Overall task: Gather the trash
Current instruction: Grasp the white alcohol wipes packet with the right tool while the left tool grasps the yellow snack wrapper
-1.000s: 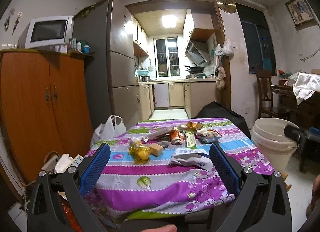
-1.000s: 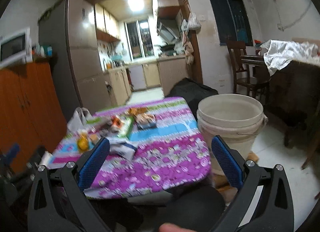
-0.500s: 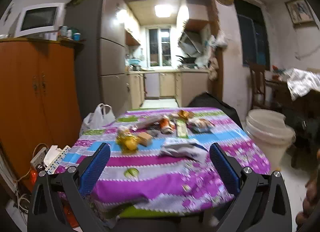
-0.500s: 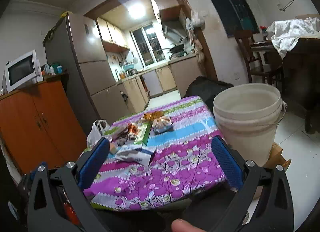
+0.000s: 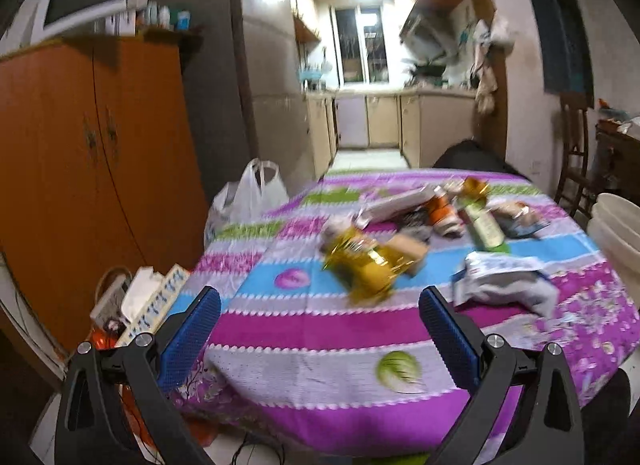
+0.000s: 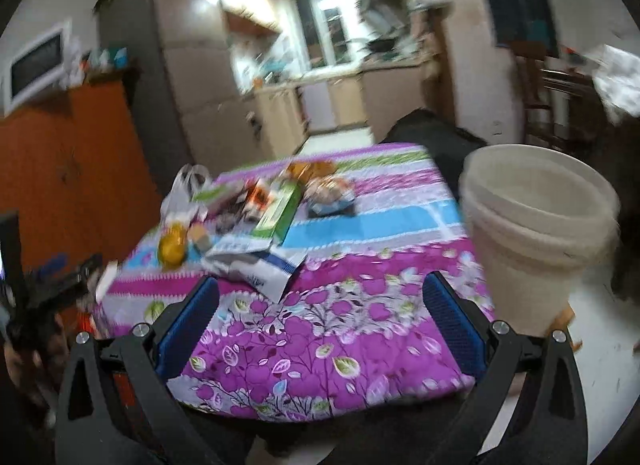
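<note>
Both the left gripper (image 5: pixel 319 335) and right gripper (image 6: pixel 321 325) hang spread wide and empty over the near table (image 5: pixel 320 361) edge. Blurred trash (image 5: pixel 404 241) litters mid-table; individual wrappers are indistinct. The bucket (image 6: pixel 536 233) stands right, partly cut off.

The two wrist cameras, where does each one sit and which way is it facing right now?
Left wrist: rides the open left claw, facing across the purple flowered tablecloth toward the crumpled gold foil wrapper; only its blue-padded fingers show.
Right wrist: rides the open right claw, facing the same table beside the cream plastic bucket; the left claw appears at left.
Shared: tablecloth, gold wrapper, bucket.
</note>
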